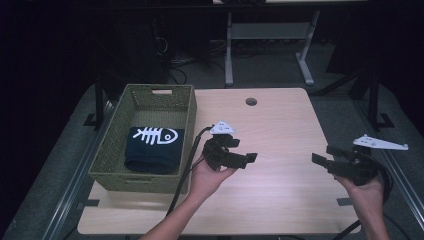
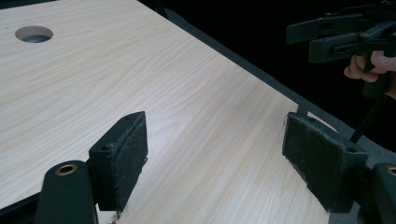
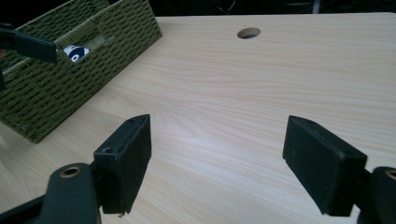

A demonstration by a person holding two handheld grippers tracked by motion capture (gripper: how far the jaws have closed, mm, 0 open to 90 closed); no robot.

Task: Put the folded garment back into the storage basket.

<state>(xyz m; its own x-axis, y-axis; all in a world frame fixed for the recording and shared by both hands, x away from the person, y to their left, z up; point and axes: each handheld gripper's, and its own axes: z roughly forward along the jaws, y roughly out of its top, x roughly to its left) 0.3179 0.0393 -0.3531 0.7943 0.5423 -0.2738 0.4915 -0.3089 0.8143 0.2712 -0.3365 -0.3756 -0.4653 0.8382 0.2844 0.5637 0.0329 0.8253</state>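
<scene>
A green woven basket (image 1: 111, 140) stands on the left of the light wooden table (image 1: 280, 120). In it lies a folded dark shirt (image 1: 155, 150) with a white fish-skeleton print. My left gripper (image 1: 245, 151) hovers just right of the basket, jaws pointing right and open, with bare tabletop between its pads (image 2: 123, 154). My right gripper (image 1: 324, 155) is held near the table's right edge, pointing left toward the other one. It is open too, and its pads (image 3: 128, 156) frame bare wood. The two grippers face each other across a gap.
A round cable hole (image 1: 251, 101) sits at the table's far middle. The basket's side wall (image 3: 70, 79) rises to the left in the right gripper view. Desk legs and cables stand on the dark floor beyond the far edge.
</scene>
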